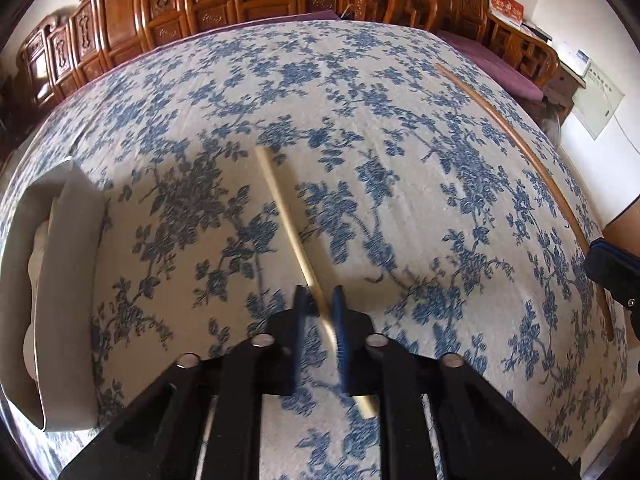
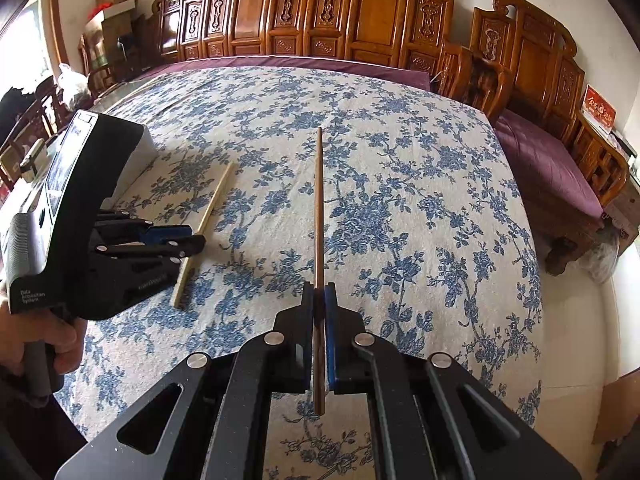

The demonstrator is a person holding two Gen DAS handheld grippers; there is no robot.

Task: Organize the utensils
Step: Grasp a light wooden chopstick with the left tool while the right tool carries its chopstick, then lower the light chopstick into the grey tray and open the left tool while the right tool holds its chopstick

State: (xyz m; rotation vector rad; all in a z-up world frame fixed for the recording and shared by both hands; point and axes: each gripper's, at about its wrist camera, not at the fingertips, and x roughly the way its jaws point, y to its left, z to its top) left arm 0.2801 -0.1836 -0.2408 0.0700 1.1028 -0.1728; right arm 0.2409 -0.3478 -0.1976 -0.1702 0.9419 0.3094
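Gripping one stick apiece, both tools are already loaded: the left gripper (image 1: 320,300) is clenched on a pale, round bamboo chopstick (image 1: 280,208), and the right gripper (image 2: 319,300) is clamped on a longer, dark brown wooden chopstick (image 2: 319,200).

Each chopstick is pinched toward its near end, so most of its length runs forward over the table. Both look light, stiff and smooth; held this far from the middle they would likely pivot or slip between the blue pads (image 2: 330,320) if knocked, and a hold nearer the centre would steady them.

The pale stick sits skewed across the left jaws, and motion blur makes it hard to say how firmly.

A grey open-topped tray (image 1: 72,240) holding something white stands at the table's left edge, probably the destination.

The blue-and-white floral tablecloth (image 2: 400,200) is soft and grippy. Carved reddish wooden panels (image 2: 320,12) and a bench with a purple cushion (image 2: 548,164) border the table.
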